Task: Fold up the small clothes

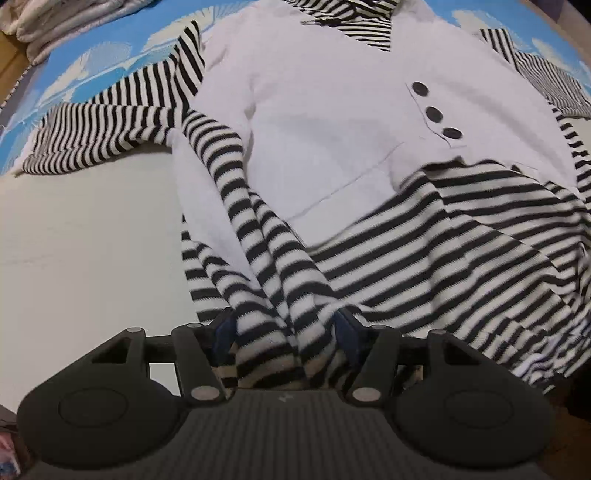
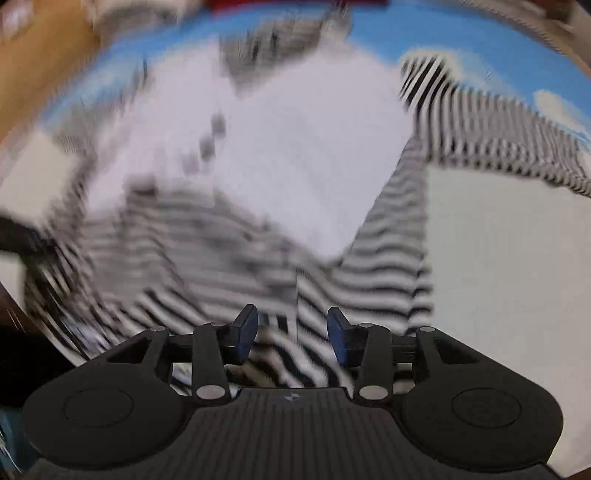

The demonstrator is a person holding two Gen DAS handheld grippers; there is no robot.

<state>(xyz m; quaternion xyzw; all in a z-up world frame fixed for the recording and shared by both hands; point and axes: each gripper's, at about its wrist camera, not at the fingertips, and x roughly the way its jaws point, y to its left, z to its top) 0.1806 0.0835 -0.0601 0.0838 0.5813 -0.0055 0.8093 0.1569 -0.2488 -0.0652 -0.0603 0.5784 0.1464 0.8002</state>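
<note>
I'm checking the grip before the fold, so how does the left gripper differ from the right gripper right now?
The left gripper has bunched striped hem fabric of the garment filling the gap between its blue pads; the right gripper shows striped cloth at its pads, but contact is unclear. The left wrist view is sharp, while the right wrist view is motion-blurred. Both sit at the striped bottom edge, pointing toward the white body panel.

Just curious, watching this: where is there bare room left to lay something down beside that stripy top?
Bare white surface lies left of the striped garment, below its spread sleeve. Another bare patch shows on its other side. The middle is crowded with cloth; folded fabric fills the far corner.
</note>
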